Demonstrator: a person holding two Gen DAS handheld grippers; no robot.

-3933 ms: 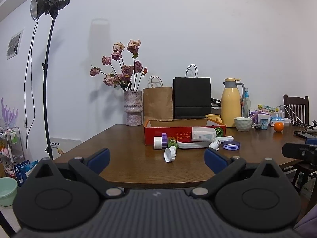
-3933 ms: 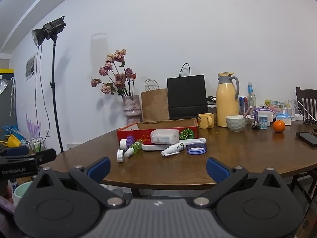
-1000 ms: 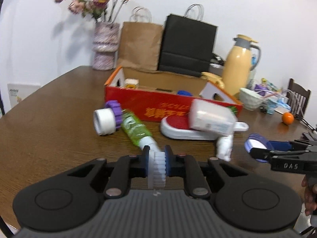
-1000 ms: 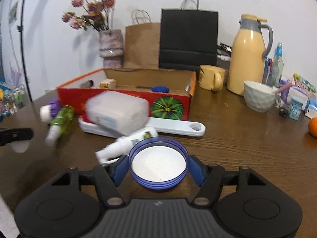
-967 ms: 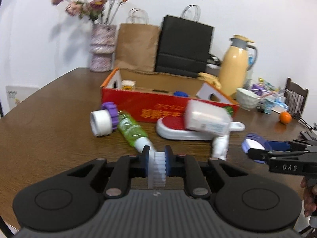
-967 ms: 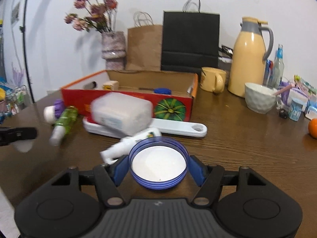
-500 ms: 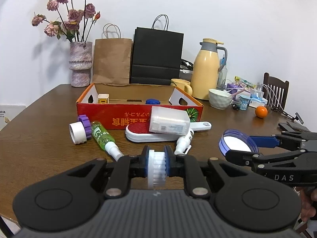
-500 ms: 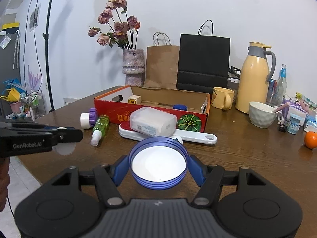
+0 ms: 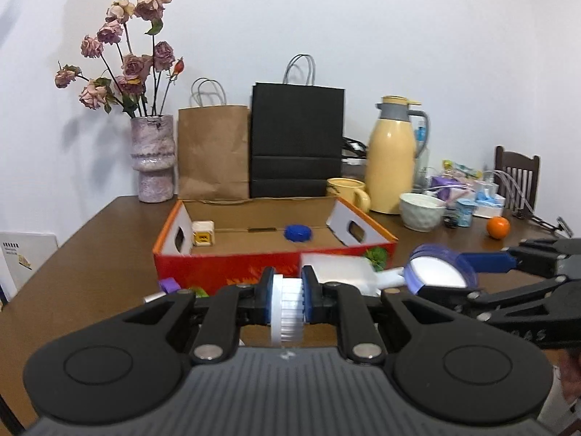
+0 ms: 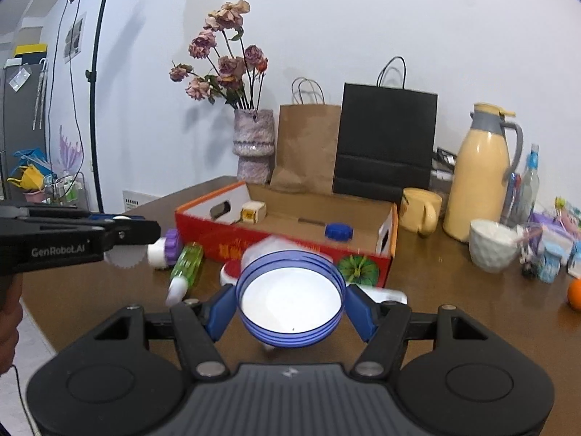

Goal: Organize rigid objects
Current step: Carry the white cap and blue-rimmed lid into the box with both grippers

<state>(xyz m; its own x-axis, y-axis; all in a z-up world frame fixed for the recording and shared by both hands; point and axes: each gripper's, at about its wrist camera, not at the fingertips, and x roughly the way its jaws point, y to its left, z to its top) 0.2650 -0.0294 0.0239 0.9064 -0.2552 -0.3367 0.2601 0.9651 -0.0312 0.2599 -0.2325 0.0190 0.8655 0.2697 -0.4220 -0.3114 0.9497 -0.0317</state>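
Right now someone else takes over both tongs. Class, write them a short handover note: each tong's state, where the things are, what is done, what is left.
Left tongs: shut on the white ribbed cap, held in the air short of the box.
Right tongs: shut on the blue-rimmed lid, also held up short of the box.
Red box: holds a small yellow-white cube and a blue cap.
On the table in front of the box: green bottle, white-and-purple cap, white container on a red-and-white flat tool.
Done: two items boxed. Left: box both held pieces, then the rest.

The blue lid [image 10: 290, 299] hides most of the blurred white box [image 10: 270, 245].
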